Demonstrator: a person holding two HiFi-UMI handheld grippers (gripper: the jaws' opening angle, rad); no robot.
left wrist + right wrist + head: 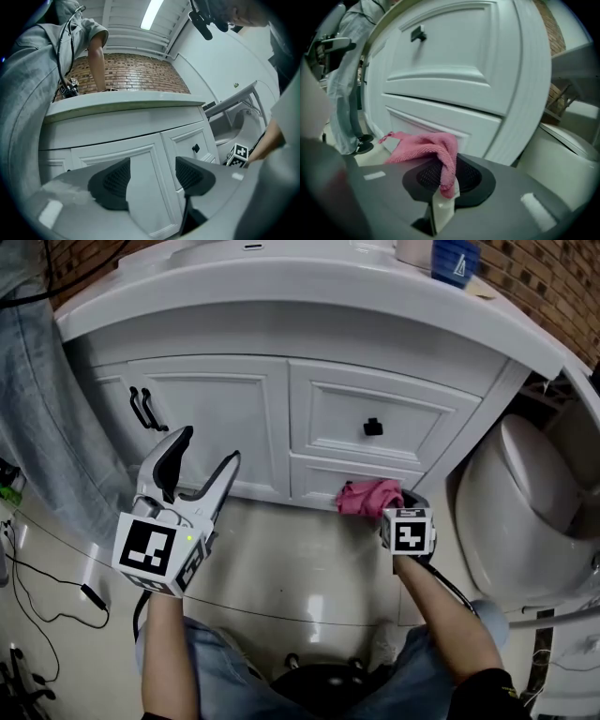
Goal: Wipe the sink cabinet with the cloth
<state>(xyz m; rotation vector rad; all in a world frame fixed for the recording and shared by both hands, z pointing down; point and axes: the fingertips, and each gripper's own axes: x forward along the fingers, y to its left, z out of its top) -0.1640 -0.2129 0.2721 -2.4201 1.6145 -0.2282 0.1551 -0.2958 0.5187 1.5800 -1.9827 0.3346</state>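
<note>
Gripping a fold of the pink cloth [368,497] [424,147] between closed jaws, the right tool [389,508] [445,176] sits low at the sink cabinet [216,413], the cloth bunched at the bottom edge of its lower drawer [361,474]; whether the cloth touches the drawer front I cannot tell. Right of the cabinet a white toilet [525,512] crowds that corner, leaving only a narrow gap. The left tool [208,444] [151,176] is held before the cabinet's door, jaws wide apart with nothing between them, and with open room around it. Below the cabinet the pale tiled floor [300,568] is the surface. The cabinet's curved countertop rim [309,287] overhangs the white fronts, and brick wall [136,75] rises behind it.
</note>
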